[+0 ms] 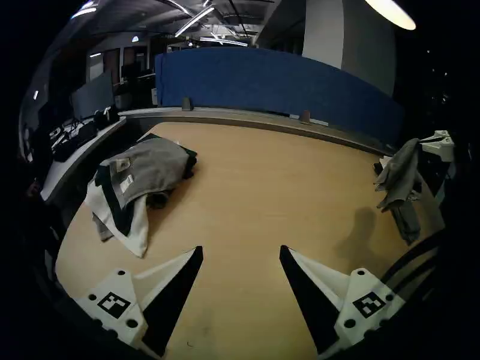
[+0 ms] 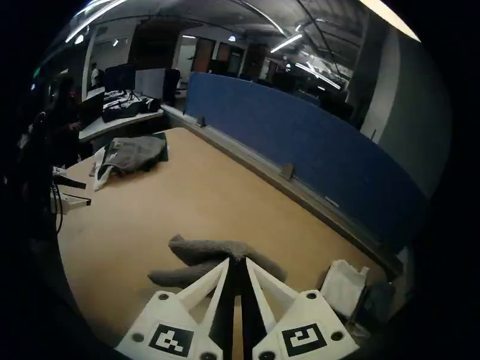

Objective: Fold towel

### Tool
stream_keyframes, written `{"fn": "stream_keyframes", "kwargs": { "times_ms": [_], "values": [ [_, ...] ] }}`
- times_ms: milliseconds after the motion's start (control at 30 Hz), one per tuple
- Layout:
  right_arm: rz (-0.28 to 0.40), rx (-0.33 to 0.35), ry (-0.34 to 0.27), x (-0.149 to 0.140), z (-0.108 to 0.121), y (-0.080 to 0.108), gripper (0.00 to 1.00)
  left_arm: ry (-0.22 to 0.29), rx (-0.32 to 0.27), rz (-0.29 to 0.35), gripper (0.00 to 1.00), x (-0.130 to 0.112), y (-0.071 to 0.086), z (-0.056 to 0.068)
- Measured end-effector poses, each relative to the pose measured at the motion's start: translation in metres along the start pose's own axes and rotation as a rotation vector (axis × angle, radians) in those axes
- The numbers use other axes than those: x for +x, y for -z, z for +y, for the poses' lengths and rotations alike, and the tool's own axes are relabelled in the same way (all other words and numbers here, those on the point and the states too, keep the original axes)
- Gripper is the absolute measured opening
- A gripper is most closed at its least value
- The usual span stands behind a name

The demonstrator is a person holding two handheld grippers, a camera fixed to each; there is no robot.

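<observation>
The grey towel (image 2: pixel 204 252) hangs crumpled and bunched from the right tongs (image 2: pixel 239 261), which are clamped on it near the right edge of the table (image 1: pixel 270 180). The left tongs (image 1: pixel 240 249) stand apart over bare wood. A pile (image 1: pixel 141 174) lies by the left edge, with open table between.

Soft cloth towel (image 2: pixel 201 247), matt wooden table (image 1: pixel 270 180)
</observation>
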State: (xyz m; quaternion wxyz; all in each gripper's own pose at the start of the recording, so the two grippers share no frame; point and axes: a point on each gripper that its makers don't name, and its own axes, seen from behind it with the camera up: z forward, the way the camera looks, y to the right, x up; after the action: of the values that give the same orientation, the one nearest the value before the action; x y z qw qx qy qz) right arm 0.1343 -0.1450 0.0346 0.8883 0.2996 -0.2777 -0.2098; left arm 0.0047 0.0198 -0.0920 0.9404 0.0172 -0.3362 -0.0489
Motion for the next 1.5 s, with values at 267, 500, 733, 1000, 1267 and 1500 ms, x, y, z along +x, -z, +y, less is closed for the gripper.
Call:
{"fn": "stream_keyframes", "kwargs": {
  "times_ms": [267, 500, 733, 1000, 1267, 1500],
  "values": [
    [-0.027, -0.059, -0.038, -0.027, 0.050, 0.012, 0.05, -0.012, -0.002, -0.010, 0.95, -0.002, -0.005, 0.007],
    [-0.052, -0.116, -0.056, -0.047, 0.094, 0.017, 0.04, -0.026, 0.003, -0.017, 0.95, -0.003, -0.007, 0.010],
    [-0.079, -0.159, -0.059, -0.063, 0.132, 0.017, 0.04, -0.026, 0.004, -0.024, 0.95, -0.005, -0.009, 0.015],
    [-0.105, -0.200, -0.073, -0.080, 0.169, 0.013, 0.05, -0.031, 0.008, -0.029, 0.95, -0.006, -0.012, 0.020],
    [-0.114, -0.208, -0.086, -0.088, 0.178, 0.004, 0.05, -0.035, 0.010, -0.029, 0.95, -0.004, -0.013, 0.025],
    [-0.144, -0.209, -0.090, -0.104, 0.178, 0.001, 0.04, -0.042, 0.013, -0.029, 0.95, -0.002, -0.013, 0.026]
  ]
}}
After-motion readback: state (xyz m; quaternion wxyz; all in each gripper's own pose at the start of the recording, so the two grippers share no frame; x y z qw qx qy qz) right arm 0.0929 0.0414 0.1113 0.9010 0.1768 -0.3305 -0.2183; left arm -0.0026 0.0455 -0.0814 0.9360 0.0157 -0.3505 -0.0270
